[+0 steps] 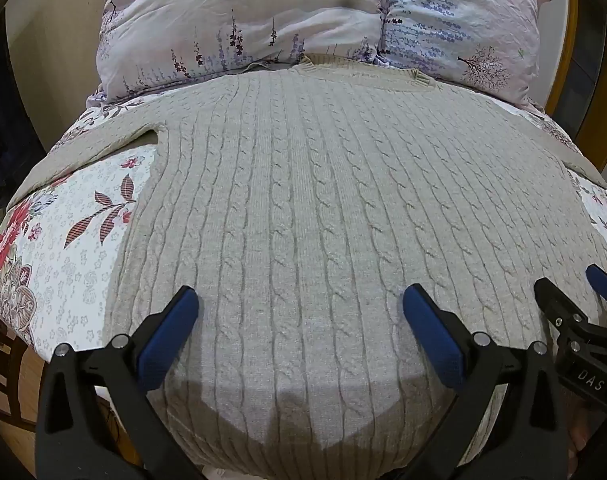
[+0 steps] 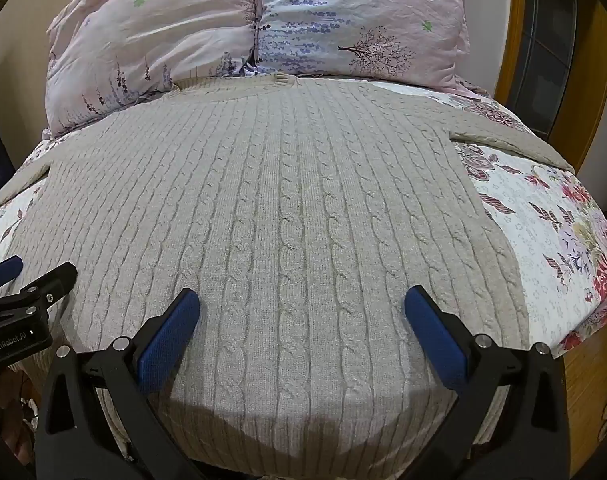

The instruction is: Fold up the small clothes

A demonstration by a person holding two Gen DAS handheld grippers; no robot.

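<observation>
Left hand-held gripper [image 1: 299, 316] has its jaws fully apart, nothing between the blue pads [image 1: 169, 340], angled down over the near part of the sweater [image 1: 303, 200]. Right hand-held gripper [image 2: 301, 316] is the same: jaws wide apart, nothing gripped, angled down over the sweater's near part. Whether either one's pads touch the knit cannot be told. Both sit side by side; the right one shows at the right edge of the left wrist view, the left one at the left edge of the right wrist view.

Sweater: beige cable-knit, spread flat on the bed, neckline [image 1: 367, 70] at the far end touching the pillows [image 1: 243, 20], hem at the near edge. Left sleeve [image 1: 91, 144] runs out to the left, right sleeve [image 2: 511, 136] to the right, both lying on the floral bedspread [image 1: 63, 248]. Not yet folded.
</observation>
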